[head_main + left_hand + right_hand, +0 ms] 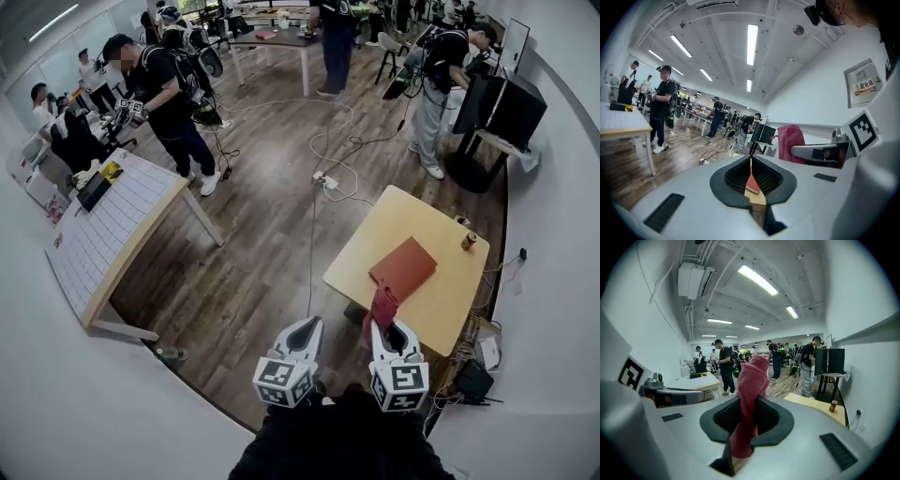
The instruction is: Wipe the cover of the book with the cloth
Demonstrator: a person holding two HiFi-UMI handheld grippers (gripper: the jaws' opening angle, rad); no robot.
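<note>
Fingers: the right fingers (777,420) are pinched tight on the red cloth (749,394); the left fingers (729,180) are pressed together, holding nothing.
Cloth: soft, light and floppy; the bunched grip looks fine for wiping.
Book: the red book (405,267) lies flat on the bench (412,211), just beyond the cloth; stiff, and likely to slide.

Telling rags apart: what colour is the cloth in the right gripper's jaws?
The cloth is pinkish red; the right gripper view shows it best.
</note>
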